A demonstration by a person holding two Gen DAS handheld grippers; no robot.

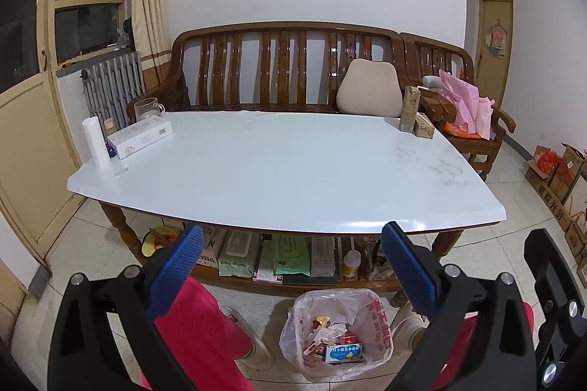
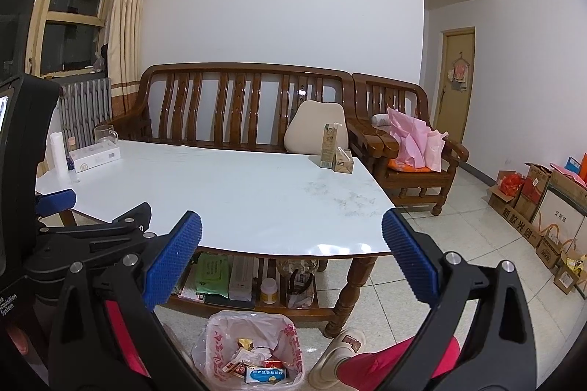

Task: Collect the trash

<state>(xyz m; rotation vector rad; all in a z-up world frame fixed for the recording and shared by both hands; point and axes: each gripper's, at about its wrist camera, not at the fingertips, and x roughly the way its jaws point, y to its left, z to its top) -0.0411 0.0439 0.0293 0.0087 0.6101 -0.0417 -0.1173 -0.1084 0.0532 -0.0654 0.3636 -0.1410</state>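
Note:
A bin lined with a white plastic bag point(image 1: 335, 336) stands on the floor in front of the table; it holds small boxes and wrappers point(image 1: 339, 347). It also shows in the right wrist view point(image 2: 249, 350). My left gripper point(image 1: 290, 266) is open and empty, held above the bin near the white table's front edge point(image 1: 293, 222). My right gripper point(image 2: 291, 255) is open and empty, beside the left one, above the table's front edge point(image 2: 293, 248). The left gripper's body point(image 2: 73, 244) shows at the left of the right wrist view.
On the table: a white box point(image 1: 141, 134), a white tube point(image 1: 96, 141), a glass mug point(image 1: 146, 108) at the left, two cartons point(image 1: 414, 116) at the far right. A lower shelf point(image 1: 279, 259) holds wipes and packets. A wooden sofa point(image 1: 279, 68) stands behind. Cardboard boxes point(image 2: 532, 200) line the right wall. My legs in red trousers point(image 1: 198, 328) flank the bin.

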